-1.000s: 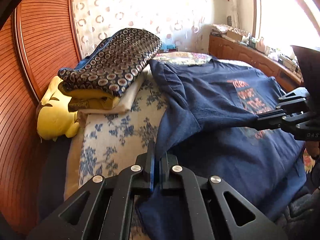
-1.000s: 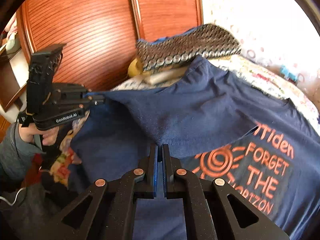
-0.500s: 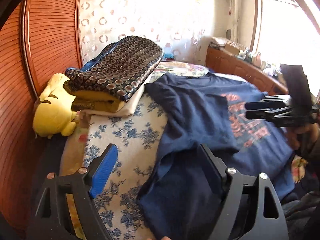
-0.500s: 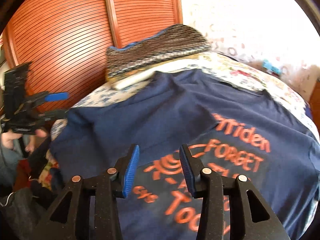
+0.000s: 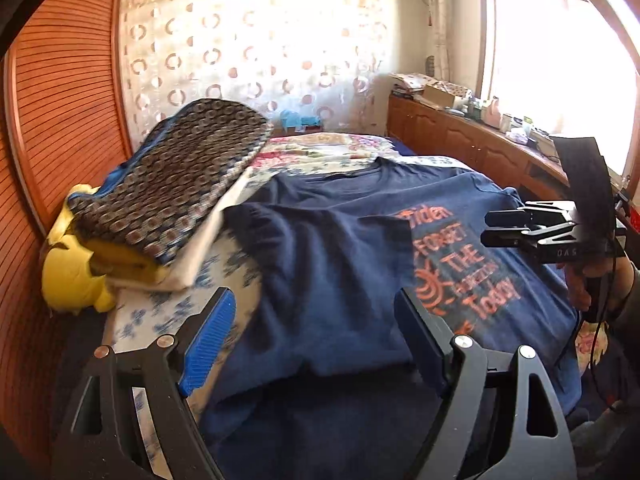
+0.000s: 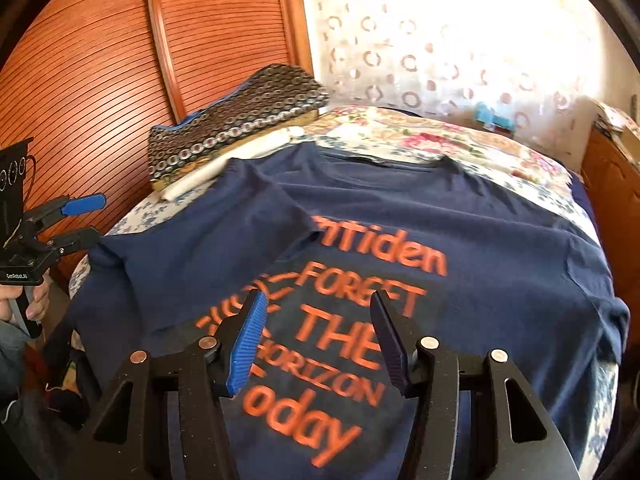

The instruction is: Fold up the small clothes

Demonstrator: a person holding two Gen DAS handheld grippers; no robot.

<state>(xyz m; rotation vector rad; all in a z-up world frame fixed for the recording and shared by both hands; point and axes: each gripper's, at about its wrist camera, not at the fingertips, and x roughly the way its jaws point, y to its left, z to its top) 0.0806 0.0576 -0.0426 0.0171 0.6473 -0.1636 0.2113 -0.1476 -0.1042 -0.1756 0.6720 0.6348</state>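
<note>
Navy T-shirt point(image 6: 460, 240) lies flat on the floral bedsheet point(image 5: 160, 312), one sleeve folded in over the orange print. Left gripper point(image 5: 316, 344) jaws wide apart, nothing between. Right gripper point(image 6: 316, 340) jaws opening, empty, above the print. Folded patterned clothes stack point(image 6: 236, 124) at 11 o'clock.

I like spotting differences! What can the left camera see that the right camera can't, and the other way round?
Only the left wrist view shows the yellow plush toy, the bright window and the cluttered wooden counter.

Only the right wrist view shows the shirt's far sleeve and the whole word "Today".

Both show the navy T-shirt with one side folded in, the stack of folded clothes, and both tools, left tool open, right tool opening, neither holding anything.
</note>
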